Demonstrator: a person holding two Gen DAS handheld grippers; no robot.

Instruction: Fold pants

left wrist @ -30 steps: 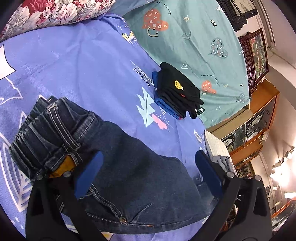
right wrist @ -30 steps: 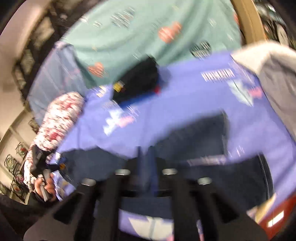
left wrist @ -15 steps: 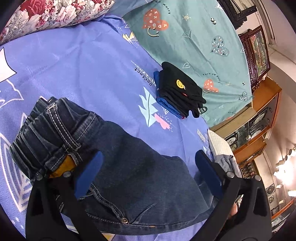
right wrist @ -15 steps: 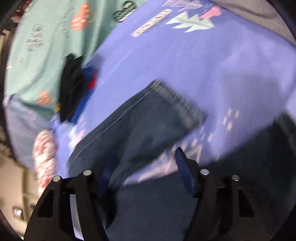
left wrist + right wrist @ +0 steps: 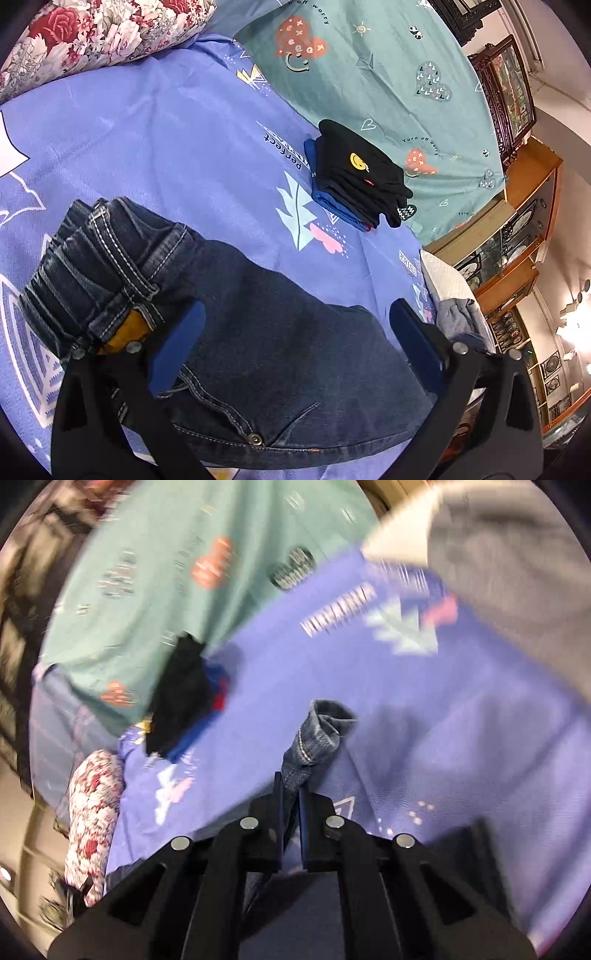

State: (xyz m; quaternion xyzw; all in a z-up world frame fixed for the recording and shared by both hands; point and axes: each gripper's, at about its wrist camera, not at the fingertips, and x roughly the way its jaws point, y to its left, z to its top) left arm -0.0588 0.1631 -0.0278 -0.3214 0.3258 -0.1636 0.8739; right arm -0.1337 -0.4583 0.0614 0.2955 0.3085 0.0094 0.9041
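Observation:
Dark blue jeans lie on a purple printed bedsheet, the waistband bunched at the left with a tan label showing. My left gripper hovers just over the seat of the jeans, blue pads wide apart and open, nothing pinched. In the right wrist view my right gripper is shut on a jeans leg hem, which sticks up crumpled between the pads above the sheet. That view is blurred.
A folded stack of black and blue clothes sits at the border of the teal sheet. A floral pillow lies far left. White and grey laundry is piled at the right, with wooden cabinets beyond.
The right gripper went from open above a jeans leg to shut on its hem, and its view swung across the bed. The left gripper stayed over the jeans, still open.

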